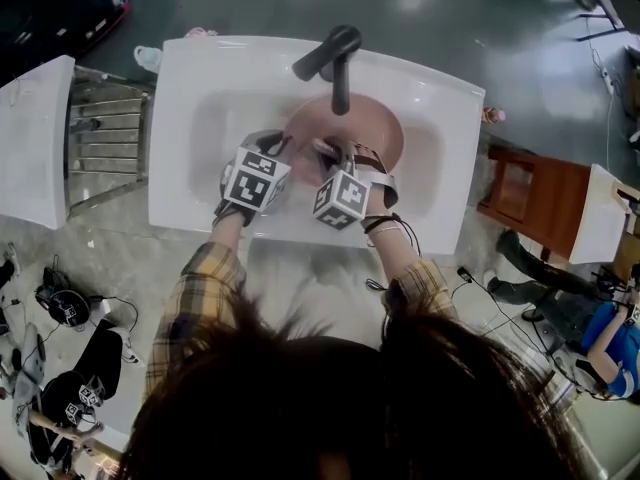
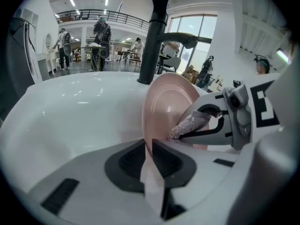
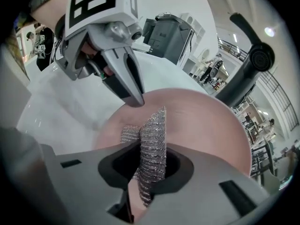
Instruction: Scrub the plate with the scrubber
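Observation:
A pink plate [image 1: 360,128] stands tilted in the white sink [image 1: 200,88] under the black faucet [image 1: 335,56]. My left gripper [image 2: 150,146] is shut on the plate's rim, and the plate [image 2: 169,100] rises edge-on from its jaws. My right gripper [image 3: 152,158] is shut on a silver mesh scrubber [image 3: 152,142], which lies against the plate's face [image 3: 206,125]. In the right gripper view the left gripper [image 3: 133,97] pinches the plate's far rim. The left gripper view shows the scrubber [image 2: 190,124] held by the right gripper against the plate. In the head view both marker cubes cover the jaws.
A metal drying rack [image 1: 105,138] sits left of the sink, and a wooden chair [image 1: 530,193] stands to the right. The faucet spout [image 2: 154,36] hangs just behind the plate. People stand far off in the hall behind.

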The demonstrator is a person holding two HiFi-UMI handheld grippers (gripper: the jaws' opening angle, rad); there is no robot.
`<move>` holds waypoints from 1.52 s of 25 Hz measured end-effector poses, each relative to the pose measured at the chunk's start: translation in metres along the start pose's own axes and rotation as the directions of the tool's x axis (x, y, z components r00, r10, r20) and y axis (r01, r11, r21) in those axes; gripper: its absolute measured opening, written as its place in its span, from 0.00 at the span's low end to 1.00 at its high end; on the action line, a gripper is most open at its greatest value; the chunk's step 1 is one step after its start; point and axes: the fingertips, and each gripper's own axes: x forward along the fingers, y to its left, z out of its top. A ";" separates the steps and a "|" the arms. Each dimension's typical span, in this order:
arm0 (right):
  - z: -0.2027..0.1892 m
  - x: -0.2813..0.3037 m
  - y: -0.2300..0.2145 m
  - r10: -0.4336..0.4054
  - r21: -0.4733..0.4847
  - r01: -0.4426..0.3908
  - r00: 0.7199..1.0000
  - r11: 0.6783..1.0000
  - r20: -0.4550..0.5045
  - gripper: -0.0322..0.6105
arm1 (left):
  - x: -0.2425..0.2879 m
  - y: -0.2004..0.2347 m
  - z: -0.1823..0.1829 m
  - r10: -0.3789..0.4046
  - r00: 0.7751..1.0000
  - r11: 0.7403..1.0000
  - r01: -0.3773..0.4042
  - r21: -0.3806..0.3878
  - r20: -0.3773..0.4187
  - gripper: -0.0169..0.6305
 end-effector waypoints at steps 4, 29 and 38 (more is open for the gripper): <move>-0.027 -0.001 0.015 0.053 0.009 -0.053 0.997 0.999 -0.047 0.17 | 0.001 0.000 -0.001 -0.003 1.000 1.000 0.003 0.009 -0.006 0.09; -0.079 -0.048 -0.097 -0.241 -0.044 0.238 0.965 0.970 -0.099 0.18 | 0.003 -0.012 -0.001 -0.044 0.999 0.998 0.045 0.047 -0.022 0.10; -0.025 -0.053 -0.128 -0.330 -0.063 0.330 0.944 0.942 0.010 0.17 | 0.006 -0.014 -0.007 -0.061 0.996 0.997 0.064 0.036 -0.059 0.10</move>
